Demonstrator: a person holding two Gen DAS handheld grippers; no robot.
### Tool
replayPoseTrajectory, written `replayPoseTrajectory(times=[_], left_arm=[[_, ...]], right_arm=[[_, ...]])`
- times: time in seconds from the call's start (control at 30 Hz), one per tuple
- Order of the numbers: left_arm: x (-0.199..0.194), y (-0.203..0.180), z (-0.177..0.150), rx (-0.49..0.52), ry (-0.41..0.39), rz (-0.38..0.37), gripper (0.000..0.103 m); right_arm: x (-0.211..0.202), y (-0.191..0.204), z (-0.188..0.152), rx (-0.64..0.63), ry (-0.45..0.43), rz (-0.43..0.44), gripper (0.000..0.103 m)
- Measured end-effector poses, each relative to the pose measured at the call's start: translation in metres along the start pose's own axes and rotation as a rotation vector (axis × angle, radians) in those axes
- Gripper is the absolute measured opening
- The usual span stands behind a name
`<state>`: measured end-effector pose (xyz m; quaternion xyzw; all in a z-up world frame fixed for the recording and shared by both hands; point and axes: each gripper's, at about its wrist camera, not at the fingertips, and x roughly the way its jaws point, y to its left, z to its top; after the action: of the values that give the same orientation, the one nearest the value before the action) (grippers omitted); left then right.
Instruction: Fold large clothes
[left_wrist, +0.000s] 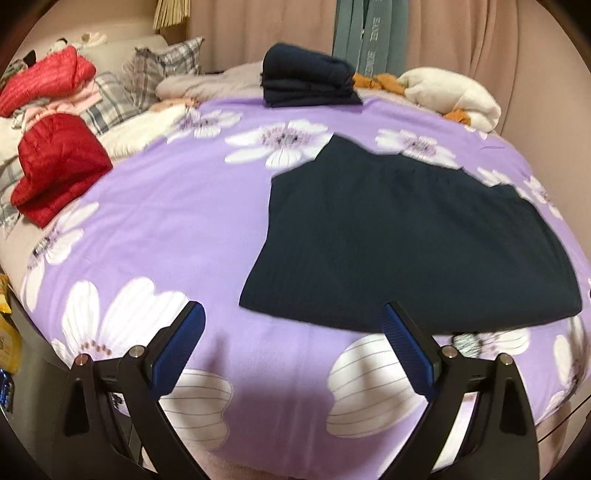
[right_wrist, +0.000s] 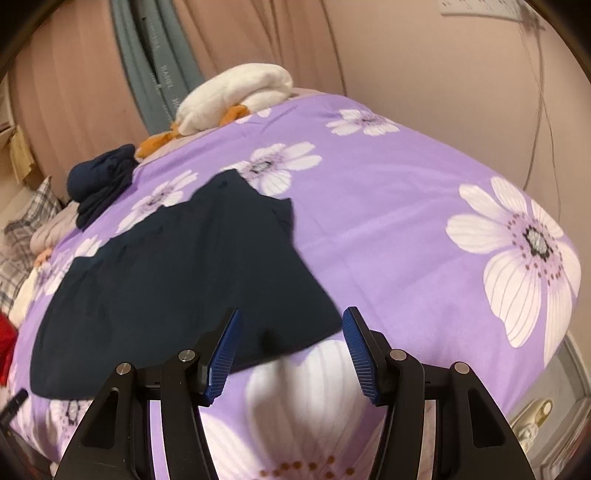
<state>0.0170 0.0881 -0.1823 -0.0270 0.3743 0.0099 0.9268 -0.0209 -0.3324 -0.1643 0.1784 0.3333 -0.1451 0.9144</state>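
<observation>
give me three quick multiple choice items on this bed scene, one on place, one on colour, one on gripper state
1. Where does the folded navy stack lie relative to the spread dark garment?
A. nearer the camera
B. beyond it, at the bed's far side
C. on top of it

2. What colour is the flowered bedspread?
A. purple
B. green
C. yellow

3. How are the two grippers?
A. both open, empty
B. both shut on cloth
C. only the left shut

Answers:
1 B: the folded navy stack sits past the spread dark garment.
2 A: the bedspread is purple with white flowers.
3 A: left gripper and right gripper hold nothing.
</observation>
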Motion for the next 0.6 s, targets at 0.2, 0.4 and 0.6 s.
replayPoseTrajectory(times=[0.2,0.4,0.6], left_arm=[[-0.043,-0.014,0.024,0.027,-0.08,-0.024,0.102],[-0.085,-0.031,0.047,0.075,-0.133,0.001,0.102],[-0.127,-0.044,0.064,0.109,-0.188,0.017,0.102]], right_arm=[[-0.024,0.041,0.006,-0.118,-0.035,0.07,0.068],[-0.049,0.074,0.015,-0.217,-0.056,0.137,0.075],[-0.083,0.097,0.037,-0.268,-0.088,0.169,0.093]])
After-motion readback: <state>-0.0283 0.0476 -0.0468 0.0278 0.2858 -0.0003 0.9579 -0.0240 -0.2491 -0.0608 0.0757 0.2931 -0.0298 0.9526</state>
